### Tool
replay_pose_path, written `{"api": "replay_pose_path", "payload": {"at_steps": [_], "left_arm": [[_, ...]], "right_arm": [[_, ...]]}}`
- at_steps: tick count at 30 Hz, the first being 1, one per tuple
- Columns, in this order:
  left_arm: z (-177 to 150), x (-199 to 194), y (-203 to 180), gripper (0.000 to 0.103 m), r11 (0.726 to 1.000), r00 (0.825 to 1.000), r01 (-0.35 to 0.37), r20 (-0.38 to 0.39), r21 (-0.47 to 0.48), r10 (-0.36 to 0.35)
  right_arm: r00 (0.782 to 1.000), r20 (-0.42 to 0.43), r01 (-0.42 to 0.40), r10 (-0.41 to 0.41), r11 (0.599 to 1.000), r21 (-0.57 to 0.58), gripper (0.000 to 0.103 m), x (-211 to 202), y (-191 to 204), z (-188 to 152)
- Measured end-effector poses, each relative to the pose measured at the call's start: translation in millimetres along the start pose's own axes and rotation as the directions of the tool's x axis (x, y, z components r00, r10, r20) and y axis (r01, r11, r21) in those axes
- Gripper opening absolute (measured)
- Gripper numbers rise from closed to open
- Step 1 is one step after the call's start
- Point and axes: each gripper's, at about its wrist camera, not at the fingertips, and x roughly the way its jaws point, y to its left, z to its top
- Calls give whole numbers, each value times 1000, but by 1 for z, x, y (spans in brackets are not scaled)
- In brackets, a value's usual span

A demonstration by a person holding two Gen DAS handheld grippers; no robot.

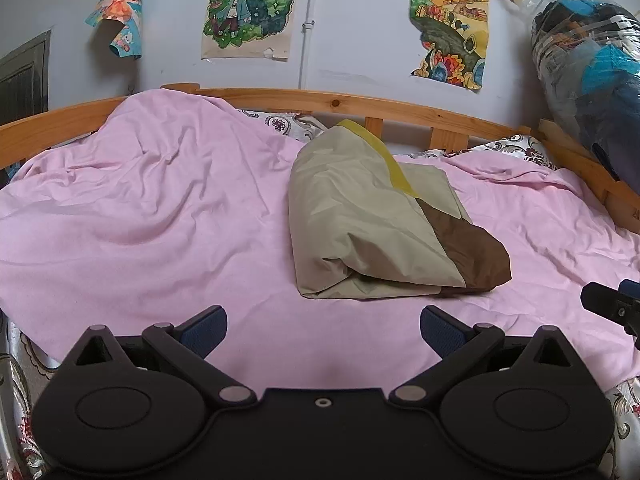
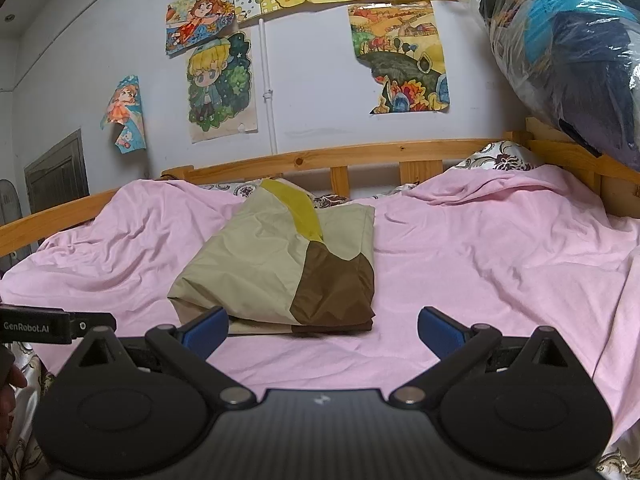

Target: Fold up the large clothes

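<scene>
A folded garment (image 1: 380, 224) in beige, brown and yellow lies as a compact bundle on the pink sheet (image 1: 160, 220). It also shows in the right wrist view (image 2: 288, 268). My left gripper (image 1: 323, 330) is open and empty, held above the sheet short of the bundle's near edge. My right gripper (image 2: 323, 330) is open and empty, with its left finger (image 2: 206, 330) in front of the bundle's near left corner; I cannot tell whether they touch. Part of the right gripper (image 1: 612, 306) shows at the right edge of the left wrist view.
A wooden bed rail (image 1: 360, 108) runs along the far side of the bed. A plastic-wrapped dark bundle (image 1: 592, 76) stands at the far right. Drawings (image 1: 250, 8) hang on the wall. A patterned blanket (image 1: 24, 400) lies under the sheet's near edge.
</scene>
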Motion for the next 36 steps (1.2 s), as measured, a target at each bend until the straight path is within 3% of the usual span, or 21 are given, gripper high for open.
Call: {"api": "replay_pose_path", "payload": {"at_steps": [36], "left_arm": [[-1,2,3,102,1000,1000,5,-5,7,-5]], "right_arm": [[1000,-1,-3,3,1000,0,103,0,-1,0]]}}
